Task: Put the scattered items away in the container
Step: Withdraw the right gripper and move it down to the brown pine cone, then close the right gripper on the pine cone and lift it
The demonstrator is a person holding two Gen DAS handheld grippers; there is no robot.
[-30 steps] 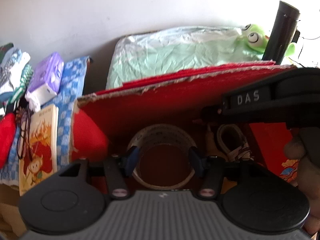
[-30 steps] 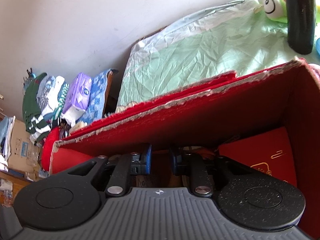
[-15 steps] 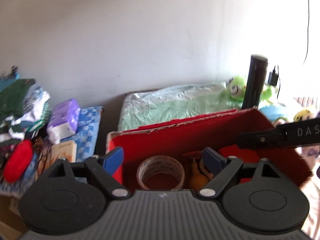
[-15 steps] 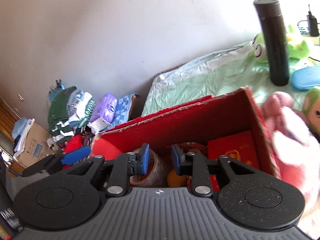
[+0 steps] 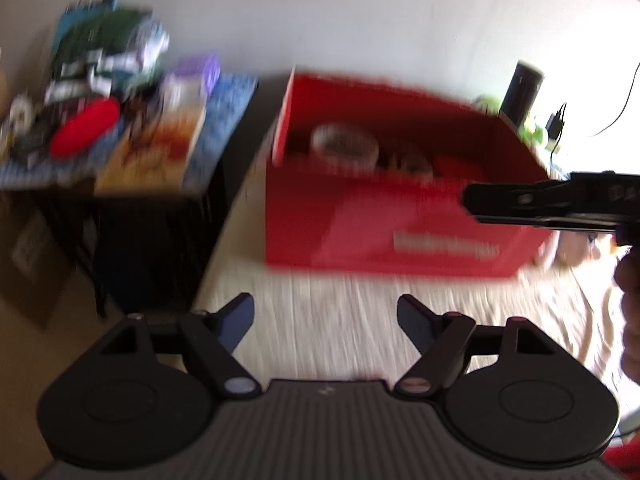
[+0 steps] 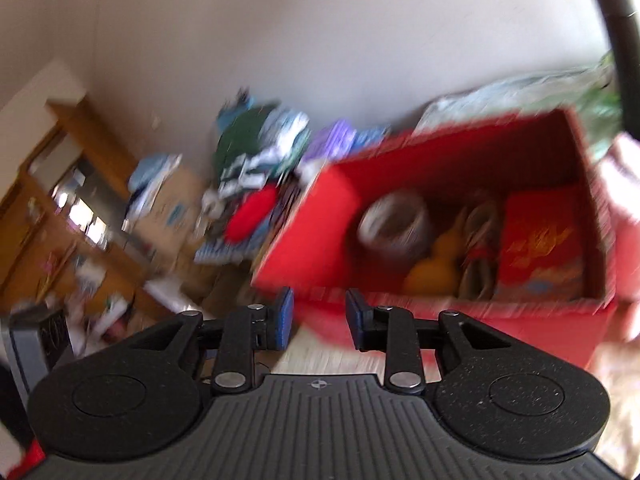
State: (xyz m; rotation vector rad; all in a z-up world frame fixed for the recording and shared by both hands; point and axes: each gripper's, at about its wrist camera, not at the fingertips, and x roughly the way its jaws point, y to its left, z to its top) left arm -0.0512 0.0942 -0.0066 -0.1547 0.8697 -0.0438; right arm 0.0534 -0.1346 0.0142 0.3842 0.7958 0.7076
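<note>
A red cardboard box [image 5: 400, 216] stands on a pale cloth surface; it also shows in the right wrist view [image 6: 460, 312]. Inside lie a roll of tape [image 5: 345, 145] [image 6: 394, 220], a yellow gourd-shaped toy [image 6: 436, 264], a coiled cord [image 6: 478, 252] and a red packet [image 6: 540, 252]. My left gripper [image 5: 326, 320] is open wide and empty, well in front of the box. My right gripper [image 6: 318, 314] is partly open and empty, just before the box's near wall; it shows side-on in the left wrist view [image 5: 552, 202].
A side table at the left holds a clothes pile [image 5: 108, 48], a red pouch [image 5: 86, 128], a purple tissue pack [image 5: 192, 76] and a book [image 5: 156, 152]. A black flask [image 5: 524, 88] and green plush stand behind the box. Wooden shelves [image 6: 52, 216] are far left.
Both grippers pulled back and up out of the box. The left let go of the tape roll, which stays inside, and opened wide. The right opened a little.
</note>
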